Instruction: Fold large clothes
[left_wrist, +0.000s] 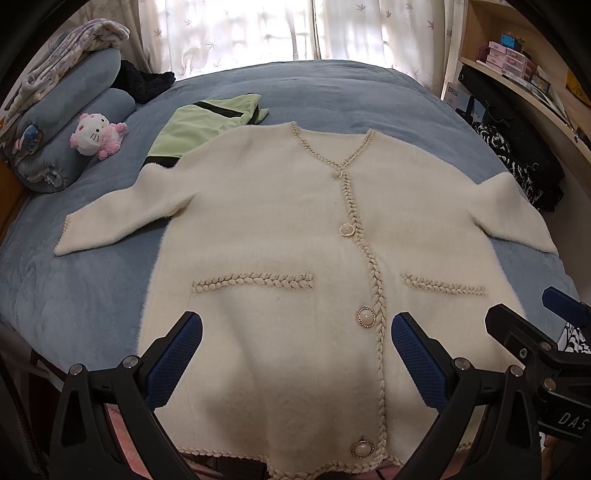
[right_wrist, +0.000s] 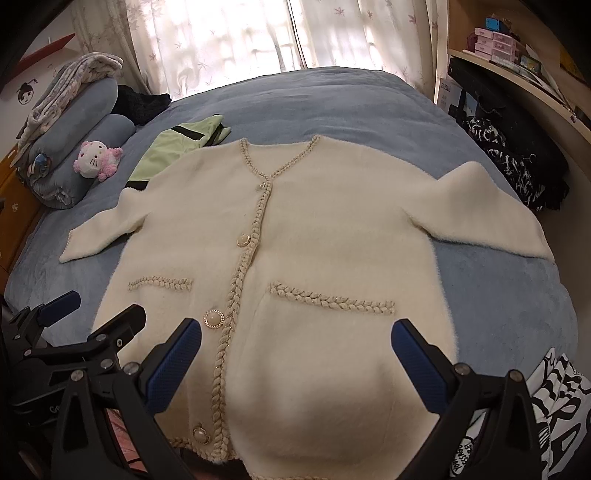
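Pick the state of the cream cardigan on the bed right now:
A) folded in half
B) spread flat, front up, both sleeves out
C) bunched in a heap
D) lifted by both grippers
B: the cream cardigan lies flat on the blue bedspread, buttons showing, sleeves out to each side; the left gripper and right gripper are open and hold nothing.

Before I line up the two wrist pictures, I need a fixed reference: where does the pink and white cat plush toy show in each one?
Left wrist view: the plush toy sits upper left, leaning on the rolled blue blanket.
Right wrist view: the plush toy is again upper left, against the same blanket.
Shared landmark: the green garment just right of the toy, tucked under the cream cardigan.
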